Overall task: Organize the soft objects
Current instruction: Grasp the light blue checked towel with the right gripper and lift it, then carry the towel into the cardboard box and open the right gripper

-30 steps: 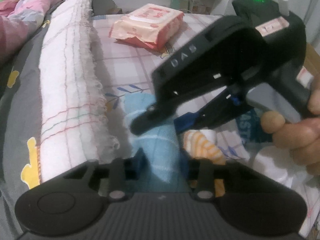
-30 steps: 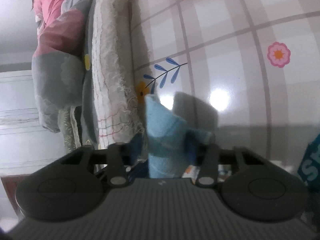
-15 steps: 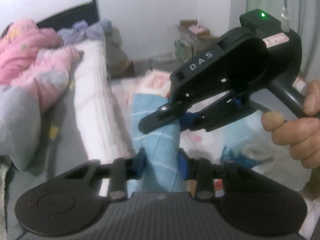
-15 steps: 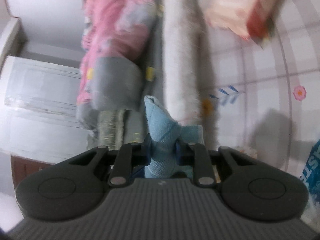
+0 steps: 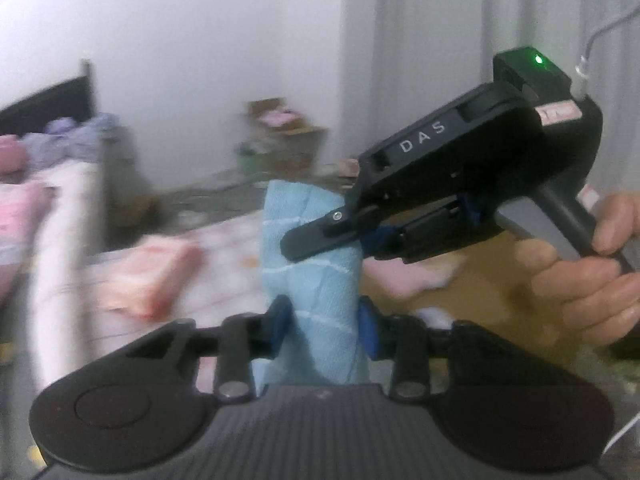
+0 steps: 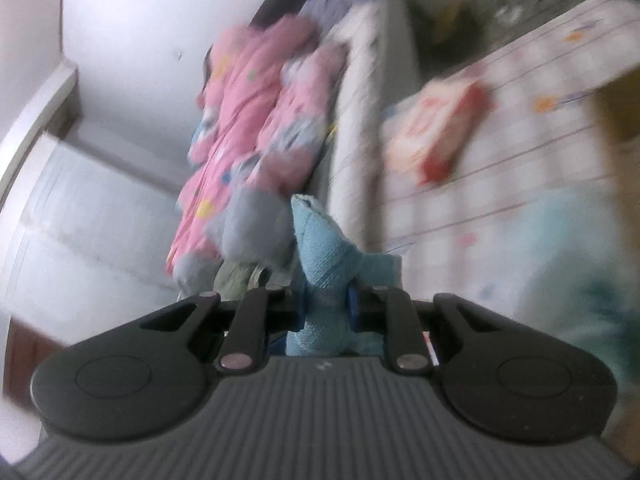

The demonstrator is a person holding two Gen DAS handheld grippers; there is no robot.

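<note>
Left gripper (image 5: 323, 322) clamped on light blue towel (image 5: 310, 276), blue pads pinching it from both sides, cloth standing up between them. Right gripper (image 5: 320, 236) pinching same towel higher up, coming in from right side, person's hand (image 5: 588, 268) on its handle. From right wrist cam: towel (image 6: 326, 268) bunched between clenched fingers there too. So towel held up in air by both. Background blurry: pink quilt (image 6: 248, 120), wipes pack (image 6: 436, 128) on checkered sheet (image 6: 520, 148).

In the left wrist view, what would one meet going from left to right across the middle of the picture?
White blanket → pink packet → blue towel → right gripper → hand.
</note>
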